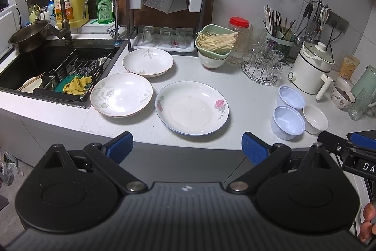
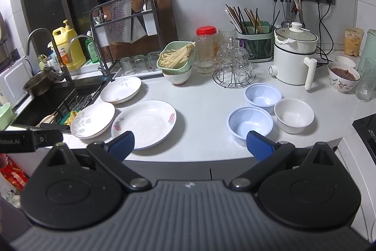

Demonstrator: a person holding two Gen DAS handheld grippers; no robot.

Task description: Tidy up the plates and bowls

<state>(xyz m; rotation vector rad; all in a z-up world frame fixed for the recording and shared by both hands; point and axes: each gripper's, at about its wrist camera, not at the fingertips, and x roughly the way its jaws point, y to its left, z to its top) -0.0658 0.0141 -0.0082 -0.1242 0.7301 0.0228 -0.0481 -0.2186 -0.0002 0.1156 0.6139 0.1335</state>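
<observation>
Three white plates lie on the white counter: a rose-patterned plate (image 1: 192, 107) (image 2: 144, 123) in front, a leaf-patterned plate (image 1: 121, 94) (image 2: 92, 119) to its left, and a third plate (image 1: 148, 62) (image 2: 121, 89) behind. To the right stand two pale blue bowls (image 1: 287, 122) (image 2: 250, 123), (image 1: 291, 97) (image 2: 263, 94) and a white bowl (image 1: 315, 118) (image 2: 293, 115). My left gripper (image 1: 187, 147) is open and empty in front of the counter edge, facing the rose plate. My right gripper (image 2: 190, 145) is open and empty, between the plates and the bowls.
A sink (image 1: 47, 67) with a rack and cloth lies at the left. A knife rack (image 1: 166, 6), a green basket of noodles (image 1: 215, 42), a glass stand (image 1: 263, 67), a white cooker (image 1: 312, 67) and a patterned bowl (image 2: 343, 78) line the back.
</observation>
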